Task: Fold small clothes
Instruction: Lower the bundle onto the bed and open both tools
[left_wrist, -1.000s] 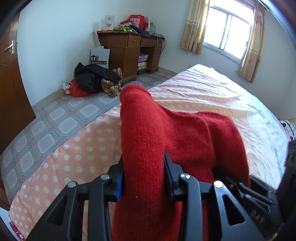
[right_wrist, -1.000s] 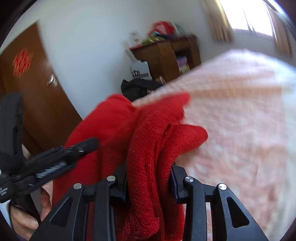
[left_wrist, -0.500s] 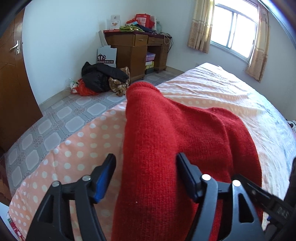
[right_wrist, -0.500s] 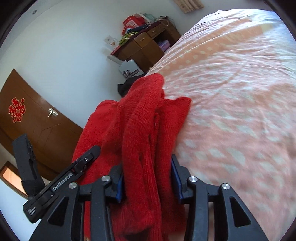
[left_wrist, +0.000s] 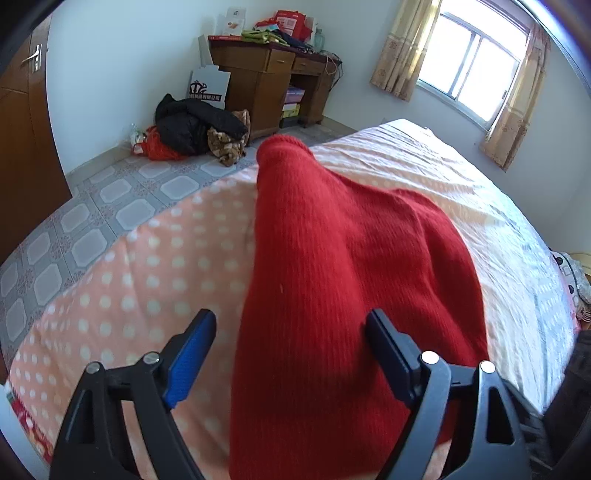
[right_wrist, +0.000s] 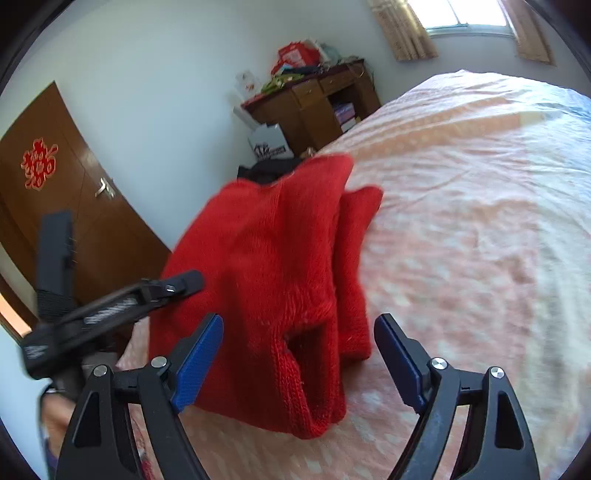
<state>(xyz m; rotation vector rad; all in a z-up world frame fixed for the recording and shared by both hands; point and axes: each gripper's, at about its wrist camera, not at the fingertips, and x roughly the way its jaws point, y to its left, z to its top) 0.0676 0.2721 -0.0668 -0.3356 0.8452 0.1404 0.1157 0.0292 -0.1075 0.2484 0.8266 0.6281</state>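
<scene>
Bed (left_wrist: 147, 266), one red sweater (left_wrist: 332, 277)

One red sweater (left_wrist: 332, 277), two hand-held grippers (left_wrist: 291, 347) (right_wrist: 299, 354)

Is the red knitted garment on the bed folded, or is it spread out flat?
Folded. The red knitted garment lies on the bed in stacked layers, with a doubled edge nearest the right wrist camera.

A red knitted garment (left_wrist: 332, 295) lies folded in layers on the bed (left_wrist: 129, 288), close to its edge by the floor, one narrow end pointing outward.
</scene>
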